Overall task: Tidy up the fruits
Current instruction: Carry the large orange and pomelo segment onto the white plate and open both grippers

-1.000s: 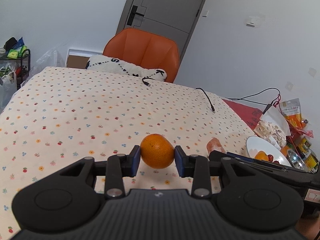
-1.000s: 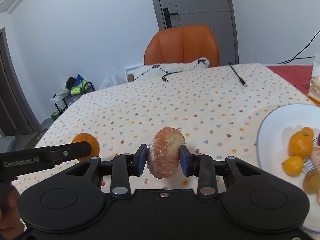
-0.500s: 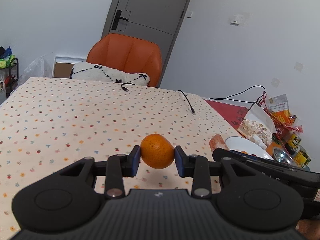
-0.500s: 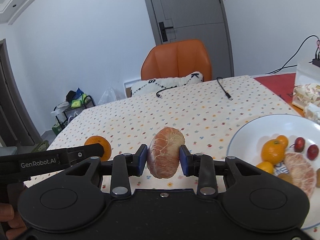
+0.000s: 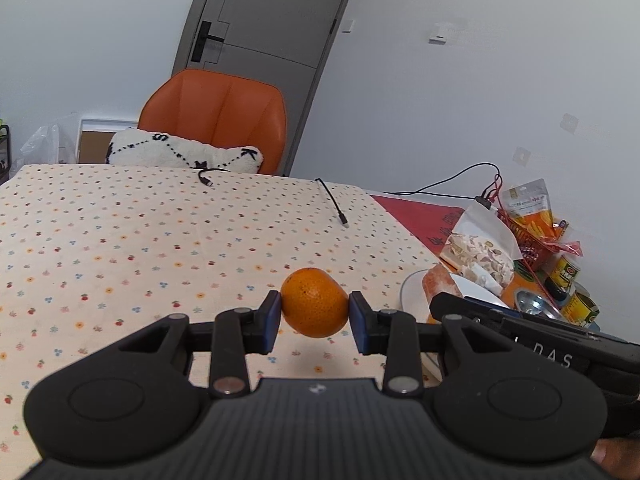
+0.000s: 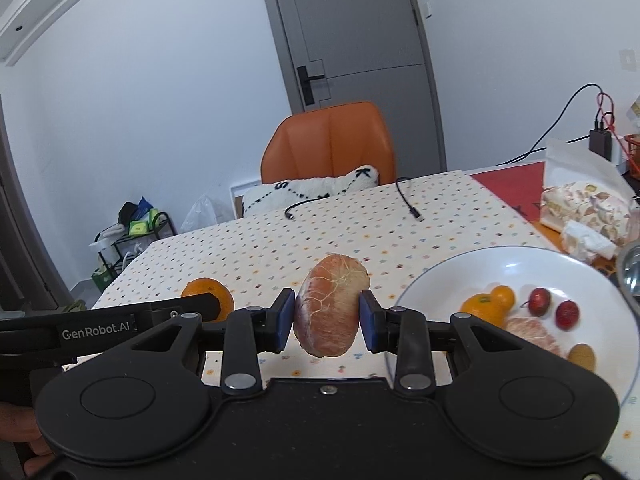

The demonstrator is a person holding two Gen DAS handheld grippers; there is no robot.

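Note:
My left gripper (image 5: 315, 317) is shut on an orange (image 5: 314, 302) and holds it above the dotted tablecloth. In the right wrist view that orange (image 6: 208, 296) shows at the left behind the left gripper's arm. A peeled pink grapefruit piece (image 6: 331, 305) is clamped in my right gripper (image 6: 328, 322), just left of a white plate (image 6: 460, 276). The plate holds an orange, a small kumquat, two red cherries, a peeled grapefruit piece and a brown fruit. From the left wrist view the grapefruit piece (image 5: 437, 285) and plate rim (image 5: 408, 292) appear at the right.
Two black cables (image 5: 332, 200) lie on the far part of the table (image 5: 120, 240). Snack bags (image 5: 484, 248), cans and a metal bowl (image 5: 536, 305) crowd the right edge. An orange chair (image 5: 218, 120) with a white cushion stands behind the table.
Both grippers have carried their fruit to the right and a little upward. The plate has come further into the right wrist view. Neither grip has changed.

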